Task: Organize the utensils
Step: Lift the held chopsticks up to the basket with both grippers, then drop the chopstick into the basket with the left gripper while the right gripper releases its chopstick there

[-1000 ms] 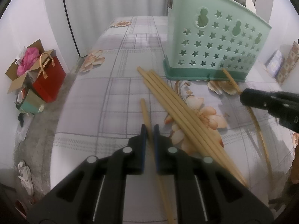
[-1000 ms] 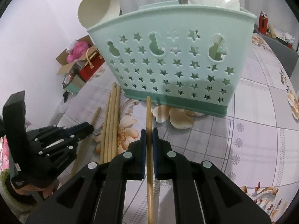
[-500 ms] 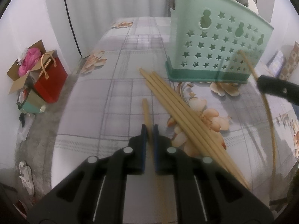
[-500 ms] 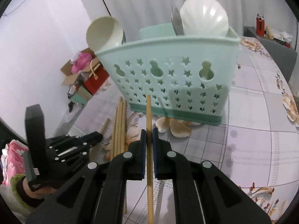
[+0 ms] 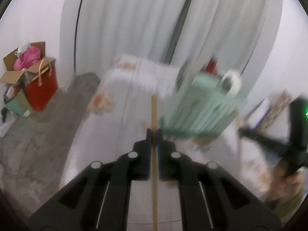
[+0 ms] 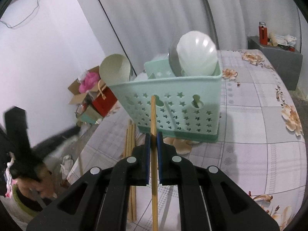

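The right gripper (image 6: 153, 138) pinches a chopstick (image 6: 153, 115) that runs along its fingers, tip aimed at the caddy (image 6: 173, 104) just ahead and slightly below. The left gripper (image 5: 153, 134) clamps its own stick (image 5: 154, 111), with the caddy (image 5: 200, 107) ahead to its right. Spare sticks (image 6: 130, 134) lie on the table (image 6: 250, 134). The right looks nearer.

Both wrist views face the green caddy (image 5: 200, 107) (image 6: 173, 105) (left's blurred).

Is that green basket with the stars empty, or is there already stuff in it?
Not empty. The green basket stands upright on the table, and a white shell-shaped ladle, a metal spoon and a beige scoop stick out above its rim.
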Motion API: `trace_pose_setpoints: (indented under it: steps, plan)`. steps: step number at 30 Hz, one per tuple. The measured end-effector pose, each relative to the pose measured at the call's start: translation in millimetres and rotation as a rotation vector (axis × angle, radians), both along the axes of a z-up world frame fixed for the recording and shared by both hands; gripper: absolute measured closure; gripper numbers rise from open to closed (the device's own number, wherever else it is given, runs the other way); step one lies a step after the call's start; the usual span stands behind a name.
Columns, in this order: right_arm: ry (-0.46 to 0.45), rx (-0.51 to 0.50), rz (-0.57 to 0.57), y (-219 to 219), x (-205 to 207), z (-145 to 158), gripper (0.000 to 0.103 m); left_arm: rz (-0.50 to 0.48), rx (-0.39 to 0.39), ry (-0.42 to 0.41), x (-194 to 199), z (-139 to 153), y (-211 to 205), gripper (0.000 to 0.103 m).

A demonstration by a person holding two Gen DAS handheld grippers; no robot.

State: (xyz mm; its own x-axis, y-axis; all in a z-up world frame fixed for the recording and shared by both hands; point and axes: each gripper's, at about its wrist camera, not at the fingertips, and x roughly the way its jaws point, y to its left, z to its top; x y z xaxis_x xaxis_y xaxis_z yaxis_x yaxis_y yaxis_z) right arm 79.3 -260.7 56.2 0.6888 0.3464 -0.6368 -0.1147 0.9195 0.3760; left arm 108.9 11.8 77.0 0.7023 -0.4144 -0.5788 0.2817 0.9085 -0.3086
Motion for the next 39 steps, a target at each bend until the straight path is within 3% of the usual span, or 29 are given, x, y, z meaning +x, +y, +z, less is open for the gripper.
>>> trace_pose_setpoints:
  steps: [12,15,17,21,27,29,32,39]
  plan:
    - [-0.044,0.042,-0.038,-19.8,-12.4,6.5,0.096,-0.074,-0.201,-0.321,4.3,117.8,-19.7,0.099]
    - [-0.054,0.057,-0.043,-23.5,-14.5,9.4,0.096,-0.061,-0.238,-0.440,19.5,147.6,-33.8,0.099]
    - [-0.065,0.067,-0.048,-25.9,-17.4,11.7,0.096,-0.035,-0.247,-0.476,37.9,156.8,-47.5,0.099]
    - [-0.080,0.075,-0.053,-29.1,-23.4,16.3,0.096,0.022,-0.245,-0.507,70.9,154.6,-73.7,0.099]
    - [-0.076,0.077,-0.058,-34.1,-26.2,15.0,0.096,0.075,-0.201,-0.485,116.7,119.4,-114.3,0.099]
    - [-0.073,0.087,-0.060,-35.4,-27.0,14.1,0.096,0.058,-0.166,-0.425,124.9,100.3,-125.2,0.099]
    - [-0.076,0.085,-0.063,-35.8,-29.0,14.9,0.096,0.017,-0.174,-0.355,120.3,82.6,-126.8,0.099]
    - [-0.084,0.079,-0.069,-35.9,-28.1,17.4,0.096,-0.044,-0.173,-0.357,68.6,85.0,-93.4,0.059]
